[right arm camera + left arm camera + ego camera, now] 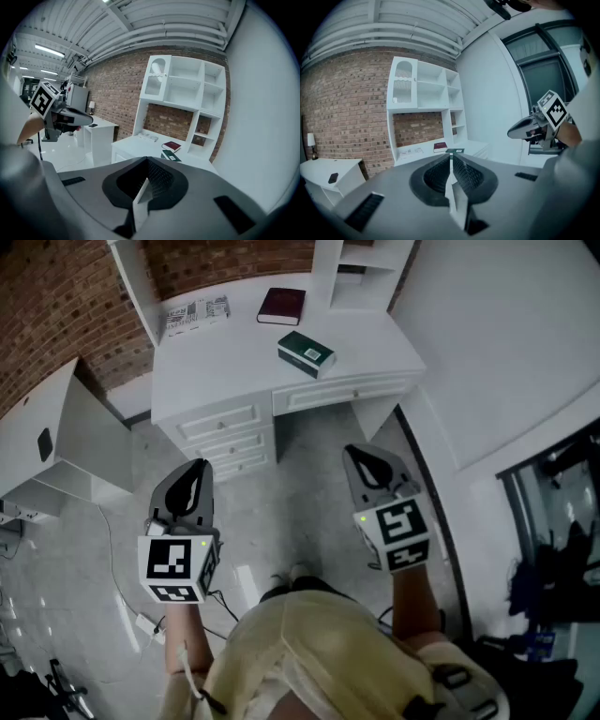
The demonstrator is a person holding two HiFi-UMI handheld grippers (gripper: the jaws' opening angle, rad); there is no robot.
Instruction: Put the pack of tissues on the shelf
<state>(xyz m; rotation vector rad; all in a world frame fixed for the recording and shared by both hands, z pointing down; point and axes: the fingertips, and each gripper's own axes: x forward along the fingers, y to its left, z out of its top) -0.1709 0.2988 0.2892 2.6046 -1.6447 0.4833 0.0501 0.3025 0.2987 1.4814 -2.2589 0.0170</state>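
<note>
in the head view the green pack of tissues (307,352) lies on the white desk (234,362), up at 12 o'clock. a dark red book (281,306) lies near it, at 11 o'clock from the pack. the white shelf (361,268) stands at the back of the desk, at 1 o'clock. the left gripper (195,472) is low at 8 o'clock. the right gripper (364,463) is at 4 o'clock. both are over the floor (300,493), well apart from the pack. each one is clenched tight with nothing in it.
</note>
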